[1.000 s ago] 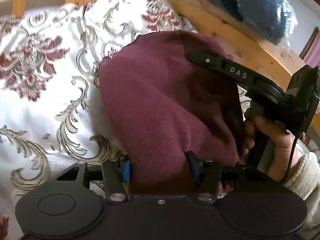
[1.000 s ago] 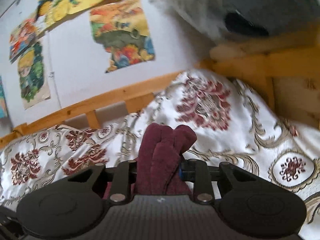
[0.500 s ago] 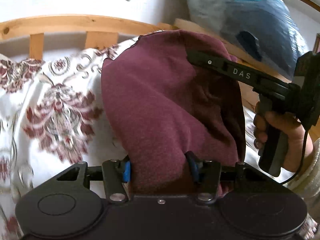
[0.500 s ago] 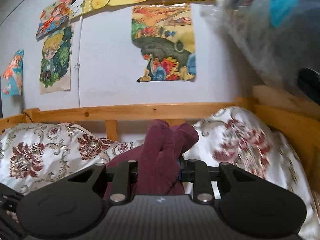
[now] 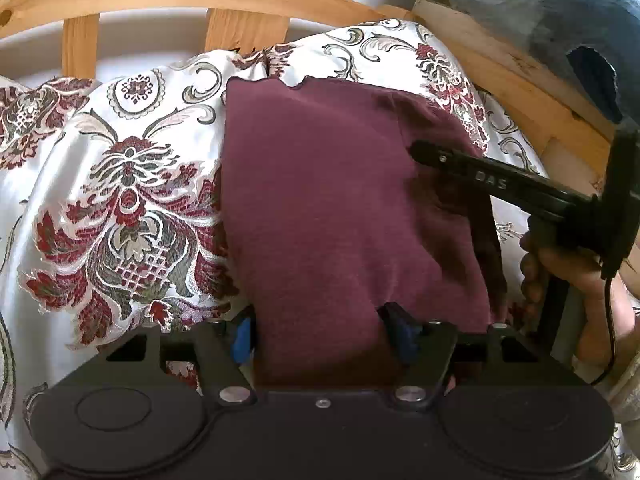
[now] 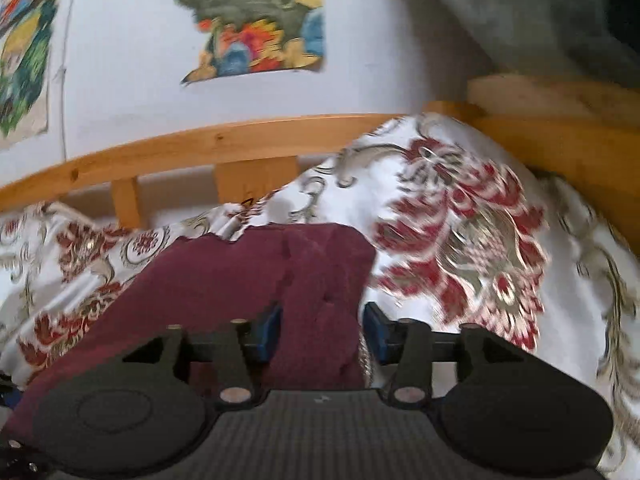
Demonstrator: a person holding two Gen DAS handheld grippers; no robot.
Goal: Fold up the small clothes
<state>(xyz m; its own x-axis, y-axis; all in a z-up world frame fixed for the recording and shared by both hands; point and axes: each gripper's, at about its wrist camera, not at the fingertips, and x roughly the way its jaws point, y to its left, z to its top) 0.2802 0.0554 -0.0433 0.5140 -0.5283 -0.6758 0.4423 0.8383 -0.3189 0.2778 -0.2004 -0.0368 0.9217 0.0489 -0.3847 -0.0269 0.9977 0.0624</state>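
cloth: maroon garment (image 5: 340, 208) lies spread on the bed (image 5: 120, 184), far edge near the headboard (image 5: 248, 4); reads as a fold just laid down.
left claw (image 5: 320, 328): jaws just opening; cloth between the pads, left pad clear of it. Open, letting go.
right claw (image 6: 320, 328): jaws just opening; gaps either side of the bunched edge. Open.
left view only: right claw from the side, over the cloth's right edge, hand (image 5: 560, 276) on its grip.
right view only: wall posters (image 6: 256, 20); blurred.
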